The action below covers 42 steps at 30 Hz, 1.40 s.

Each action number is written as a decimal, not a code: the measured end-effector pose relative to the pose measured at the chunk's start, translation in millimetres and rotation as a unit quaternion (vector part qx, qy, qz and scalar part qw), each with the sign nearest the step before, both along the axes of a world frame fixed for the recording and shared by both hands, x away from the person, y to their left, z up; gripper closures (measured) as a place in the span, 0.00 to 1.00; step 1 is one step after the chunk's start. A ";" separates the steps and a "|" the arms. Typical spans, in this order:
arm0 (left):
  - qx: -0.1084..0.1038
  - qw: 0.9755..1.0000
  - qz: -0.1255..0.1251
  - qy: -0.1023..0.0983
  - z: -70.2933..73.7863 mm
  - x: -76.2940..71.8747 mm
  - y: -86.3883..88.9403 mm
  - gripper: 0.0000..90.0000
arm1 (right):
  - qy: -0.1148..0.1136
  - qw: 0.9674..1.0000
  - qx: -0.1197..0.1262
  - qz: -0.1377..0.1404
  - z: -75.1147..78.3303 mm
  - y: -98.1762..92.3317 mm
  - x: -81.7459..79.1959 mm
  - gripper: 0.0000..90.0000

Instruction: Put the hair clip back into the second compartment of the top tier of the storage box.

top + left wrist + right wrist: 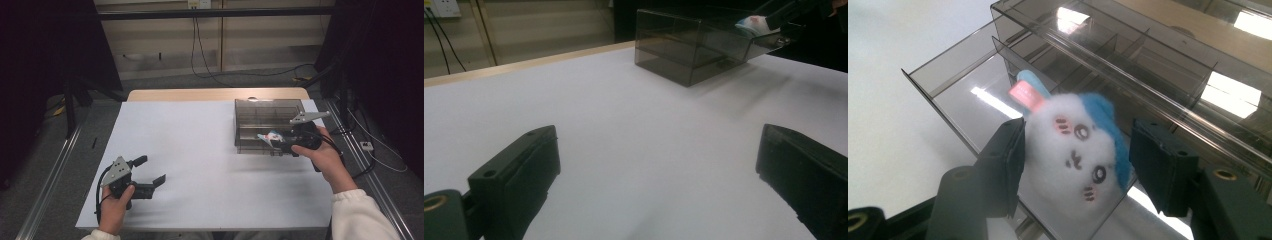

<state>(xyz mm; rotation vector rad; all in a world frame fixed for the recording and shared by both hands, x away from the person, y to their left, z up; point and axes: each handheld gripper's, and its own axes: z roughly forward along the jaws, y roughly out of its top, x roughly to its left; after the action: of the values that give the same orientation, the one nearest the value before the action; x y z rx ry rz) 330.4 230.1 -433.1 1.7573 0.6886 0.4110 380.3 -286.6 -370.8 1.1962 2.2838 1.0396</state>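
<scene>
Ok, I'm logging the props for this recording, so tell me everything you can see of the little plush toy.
The plush toy is a small, round, fluffy white head with a blue patch on one side, an upright blue ear lined pink, stitched dark eyes and mouth, and pink striped cheeks. It sits between the black jaws of the right gripper, which press its sides, held above the pulled-out drawer of a smoky clear plastic box. Its underside is hidden.

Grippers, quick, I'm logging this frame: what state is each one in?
Left gripper: open, holding nothing, above the white table.
Right gripper: closed on a white and blue plush toy, over the smoky drawer box's pulled-out drawer.
</scene>
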 end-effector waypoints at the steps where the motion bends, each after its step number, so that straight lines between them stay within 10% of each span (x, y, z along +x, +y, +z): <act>1: 0.000 1.000 0.000 0.000 0.0 0.0 0.0 0.04 | -0.001 1.000 -0.001 0.001 0.6 0.1 0.1 0.44; 42: -0.006 1.000 0.002 0.005 0.5 -0.8 0.9 0.04 | 0.002 1.000 0.027 -0.001 6.3 17.8 -1.8 0.16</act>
<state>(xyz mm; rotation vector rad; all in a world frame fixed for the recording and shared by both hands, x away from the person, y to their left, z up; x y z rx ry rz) 329.6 231.0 -432.6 1.7473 0.7018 0.3999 378.6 -268.8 -364.5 1.2231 2.2697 1.1050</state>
